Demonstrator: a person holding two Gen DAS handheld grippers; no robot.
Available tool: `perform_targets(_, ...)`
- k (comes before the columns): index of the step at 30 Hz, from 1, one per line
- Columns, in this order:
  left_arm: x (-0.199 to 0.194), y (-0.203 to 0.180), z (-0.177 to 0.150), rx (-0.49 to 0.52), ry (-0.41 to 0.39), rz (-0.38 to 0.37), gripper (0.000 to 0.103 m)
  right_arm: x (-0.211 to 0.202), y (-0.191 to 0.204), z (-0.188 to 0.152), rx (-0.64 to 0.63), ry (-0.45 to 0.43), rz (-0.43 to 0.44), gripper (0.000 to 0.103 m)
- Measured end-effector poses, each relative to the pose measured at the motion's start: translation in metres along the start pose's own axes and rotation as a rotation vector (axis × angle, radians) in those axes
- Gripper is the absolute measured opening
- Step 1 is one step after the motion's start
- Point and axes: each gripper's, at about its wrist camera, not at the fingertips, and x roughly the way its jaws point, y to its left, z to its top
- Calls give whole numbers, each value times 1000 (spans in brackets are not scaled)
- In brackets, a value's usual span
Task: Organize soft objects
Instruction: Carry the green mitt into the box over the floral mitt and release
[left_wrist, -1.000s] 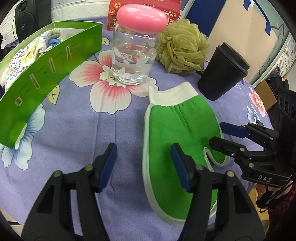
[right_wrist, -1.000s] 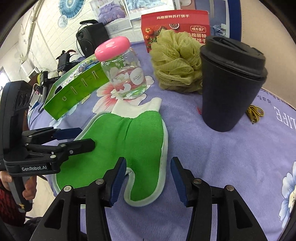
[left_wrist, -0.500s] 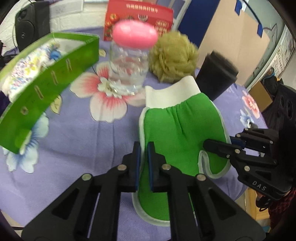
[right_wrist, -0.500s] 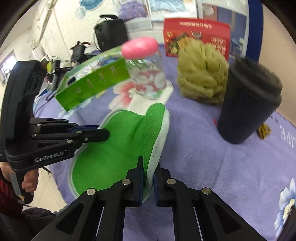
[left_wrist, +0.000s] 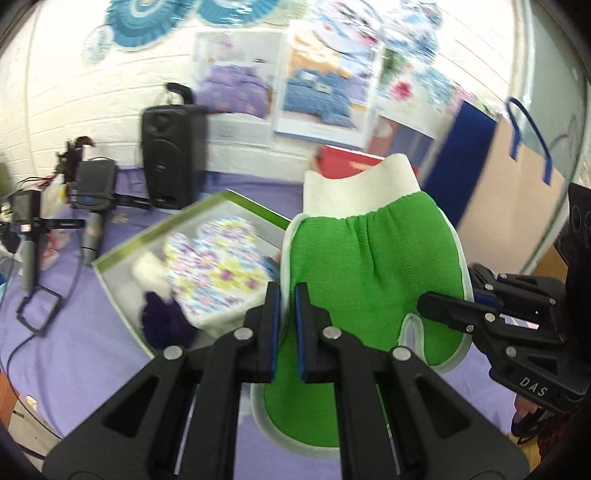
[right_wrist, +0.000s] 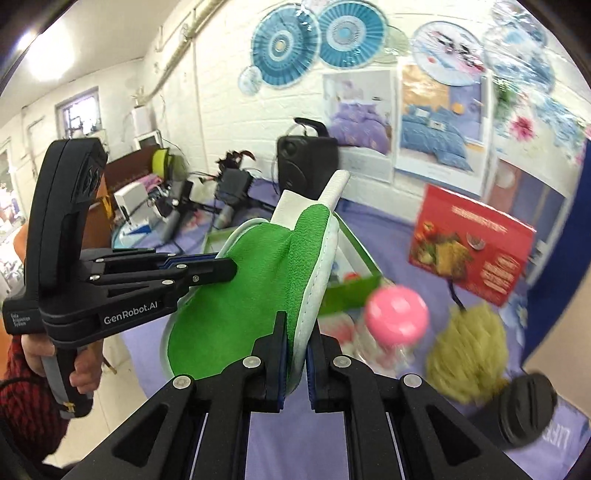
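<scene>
A: Where does the green mitt (left_wrist: 373, 258) sit right now?

B: In the air, stretched between both tools. The left gripper (left_wrist: 287, 291) is clamped on its white-trimmed edge, and the right gripper (right_wrist: 295, 332) is pinched shut on the opposite edge, so the mitt hangs like a small hammock above the purple cloth (left_wrist: 66, 354).

A: And it goes where?

B: My guess is the green box (left_wrist: 207, 210), just beyond the mitt, where a floral cloth (left_wrist: 218, 258) and a dark purple bundle (left_wrist: 166, 325) already lie.

A: What makes the carry go well?

B: Keep both hands level and moving together, so neither edge slips out of its pads (soft terry gives little warning before it slides). Lift the cuff clear of the box wall, and steer wide of the pink-lidded jar (right_wrist: 395, 317) and the black cup (right_wrist: 526, 410) on the right.

A: And the release?

B: Lower until the mitt rests on the floral cloth, then open both together so it lands flat.
</scene>
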Motion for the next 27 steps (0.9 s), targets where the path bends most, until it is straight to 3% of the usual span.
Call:
perform_targets(5,20,55,18,-80,8,74,9,51,14,42,13,-12,64,7)
perform_targets(11,61,102,27,-159,43,135,9,119,25,66,21,31,98,7)
perform_targets(19,120,129,24,-157,148,182,9,193,11,67,75,133,82,7)
perform_targets(27,149,139,11,-156,215,200,12,239,0,52,68,239,44,9)
